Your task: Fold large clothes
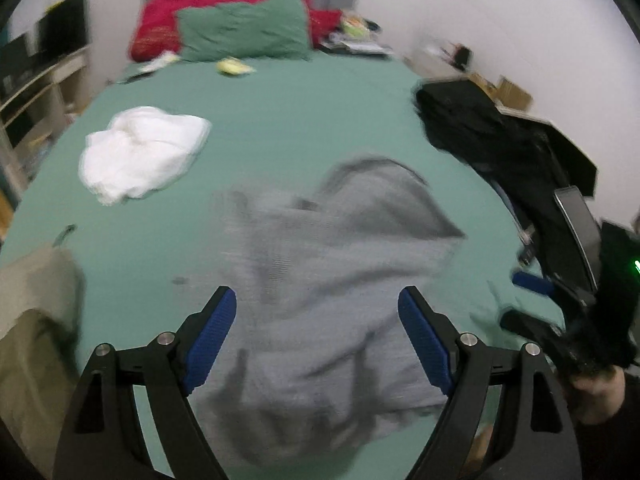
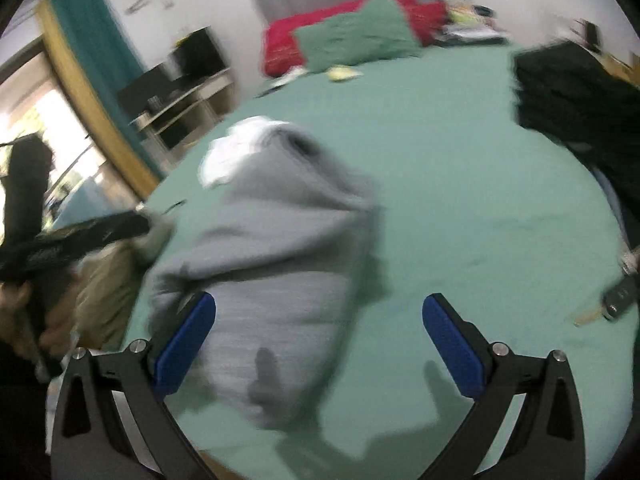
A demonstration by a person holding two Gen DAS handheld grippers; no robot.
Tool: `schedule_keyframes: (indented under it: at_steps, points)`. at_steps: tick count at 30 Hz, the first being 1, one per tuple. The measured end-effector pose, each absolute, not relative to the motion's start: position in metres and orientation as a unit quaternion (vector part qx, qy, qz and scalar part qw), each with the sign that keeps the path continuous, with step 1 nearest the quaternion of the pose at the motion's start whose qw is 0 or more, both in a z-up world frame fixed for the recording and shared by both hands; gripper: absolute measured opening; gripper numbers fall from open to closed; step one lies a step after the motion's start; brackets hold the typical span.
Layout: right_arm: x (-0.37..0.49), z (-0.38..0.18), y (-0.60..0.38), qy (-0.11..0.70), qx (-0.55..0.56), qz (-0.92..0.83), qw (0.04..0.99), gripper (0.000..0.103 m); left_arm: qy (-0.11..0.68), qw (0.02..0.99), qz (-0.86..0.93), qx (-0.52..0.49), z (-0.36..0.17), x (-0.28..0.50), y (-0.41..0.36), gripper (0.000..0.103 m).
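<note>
A grey hooded sweatshirt (image 1: 332, 292) lies bunched on the green bed sheet (image 1: 280, 120), its hood toward the pillows. My left gripper (image 1: 318, 300) hovers above it, jaws wide open, nothing between the blue pads. In the right wrist view the same grey sweatshirt (image 2: 276, 240) lies left of centre. My right gripper (image 2: 320, 308) is open above its near end, with nothing held. The right gripper also shows at the right edge of the left wrist view (image 1: 524, 300), held by a hand (image 1: 596, 392). Both views are motion-blurred.
A white garment (image 1: 140, 152) lies crumpled at the bed's left. Black clothes (image 1: 472, 124) are piled at the right edge. A beige garment (image 1: 36, 320) sits near left. Green pillow (image 1: 244, 32) and red blanket (image 1: 160, 20) lie at the head. A key (image 2: 616, 300) rests on the sheet.
</note>
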State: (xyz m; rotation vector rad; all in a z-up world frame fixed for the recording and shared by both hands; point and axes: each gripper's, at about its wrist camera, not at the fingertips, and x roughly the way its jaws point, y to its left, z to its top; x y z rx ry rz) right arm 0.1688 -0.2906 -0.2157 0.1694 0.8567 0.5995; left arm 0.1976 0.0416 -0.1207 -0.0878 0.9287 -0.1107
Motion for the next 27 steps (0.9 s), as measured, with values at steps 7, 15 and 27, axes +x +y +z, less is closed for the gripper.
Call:
schedule_keyframes:
  at_steps: [7, 15, 27]
  points:
    - [0.188, -0.255, -0.351, 0.429, 0.148, 0.237, 0.859, 0.103, 0.483, 0.869, -0.051, 0.092, -0.166, 0.224, -0.040, 0.086]
    - [0.191, -0.273, -0.386, 0.419, 0.184, 0.244, 0.855, 0.103, 0.442, 0.896, -0.034, 0.023, -0.156, 0.241, -0.006, 0.014]
    - [0.214, -0.259, -0.275, 0.401, 0.120, 0.329, 0.846, 0.103, 0.448, 0.885, 0.086, -0.088, -0.166, 0.254, 0.169, 0.016]
